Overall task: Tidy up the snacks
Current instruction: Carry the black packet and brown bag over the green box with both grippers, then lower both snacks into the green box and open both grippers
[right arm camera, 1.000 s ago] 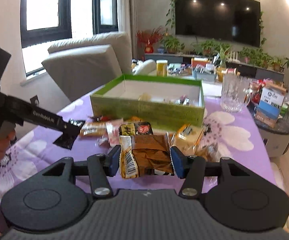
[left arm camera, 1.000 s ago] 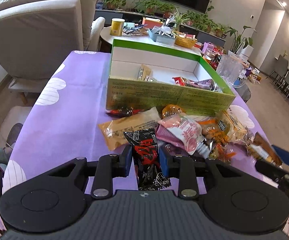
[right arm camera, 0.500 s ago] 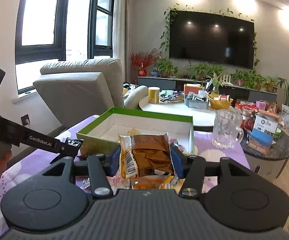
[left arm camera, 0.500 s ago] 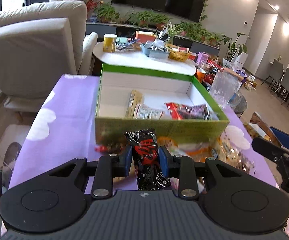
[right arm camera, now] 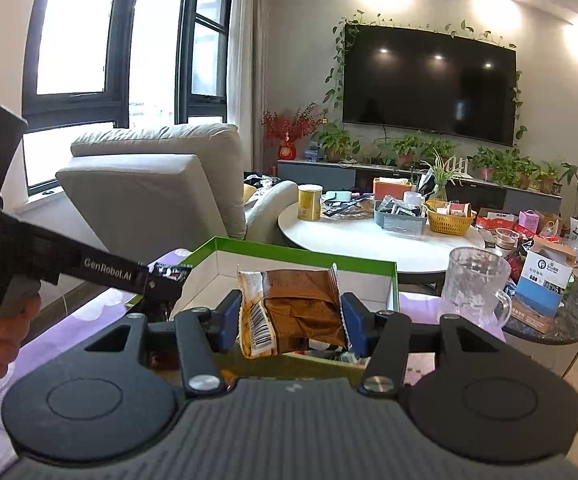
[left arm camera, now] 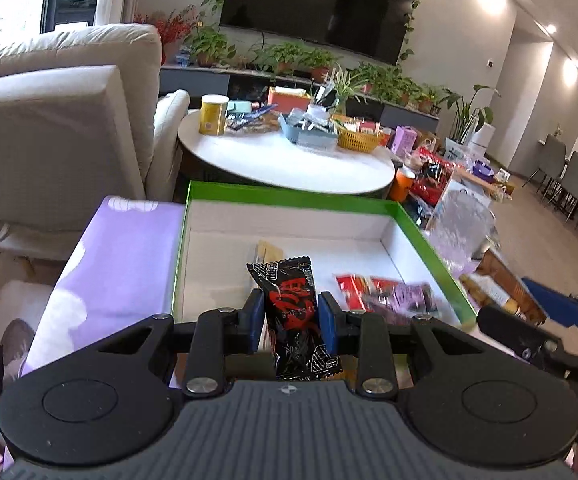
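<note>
Left wrist view: we clamp a black packet in the left hand-held gripper over the green box for dropping in, the right hand-held gripper pinching a brown packet.

In the left wrist view, the red and purple packets inside the green box are smeared by motion blur, so their print cannot be read. The lower end of the black-and-red packet is hidden behind the gripper body. A tan packet behind it is mostly covered. In the right wrist view, the brown packet hides much of the box's inside, and the near wall of the box is covered by the gripper body.
</note>
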Demonstrator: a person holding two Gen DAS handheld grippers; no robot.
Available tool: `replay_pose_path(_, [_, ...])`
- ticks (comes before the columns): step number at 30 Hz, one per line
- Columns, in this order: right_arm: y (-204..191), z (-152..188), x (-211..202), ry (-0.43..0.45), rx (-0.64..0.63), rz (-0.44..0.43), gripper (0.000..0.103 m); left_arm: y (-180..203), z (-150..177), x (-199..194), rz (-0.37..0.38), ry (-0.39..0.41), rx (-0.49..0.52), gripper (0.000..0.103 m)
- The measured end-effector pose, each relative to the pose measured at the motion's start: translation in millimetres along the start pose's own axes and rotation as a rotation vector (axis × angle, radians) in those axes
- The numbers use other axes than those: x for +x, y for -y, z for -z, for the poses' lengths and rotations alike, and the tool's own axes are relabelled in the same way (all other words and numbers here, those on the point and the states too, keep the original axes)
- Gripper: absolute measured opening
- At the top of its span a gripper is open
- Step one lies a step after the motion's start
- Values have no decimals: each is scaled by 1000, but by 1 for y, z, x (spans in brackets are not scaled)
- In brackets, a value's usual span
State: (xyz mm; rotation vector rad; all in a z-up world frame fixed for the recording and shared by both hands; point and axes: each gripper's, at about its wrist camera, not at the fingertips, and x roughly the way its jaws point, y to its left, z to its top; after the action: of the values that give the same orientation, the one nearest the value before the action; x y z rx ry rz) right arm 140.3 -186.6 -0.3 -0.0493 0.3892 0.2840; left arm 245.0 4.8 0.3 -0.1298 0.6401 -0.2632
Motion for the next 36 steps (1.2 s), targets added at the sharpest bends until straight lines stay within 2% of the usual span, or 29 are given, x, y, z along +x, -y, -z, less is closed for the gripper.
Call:
replay_pose_path(7, [6, -5, 28, -19, 19, 11, 55, -8, -16, 32, -8, -7, 10, 27])
replay_pose_path(14, [8, -7, 51, -38, 32, 12, 55, -11, -13, 58, -10, -47, 14, 27])
replay_pose_path(30, [12, 6, 80, -171, 84, 82, 55, -19, 5, 75, 0, -148, -14, 28])
replay_pose_path(36, [11, 11, 81, -189, 90, 89, 55, -16, 9, 74, 4, -156, 6, 34])
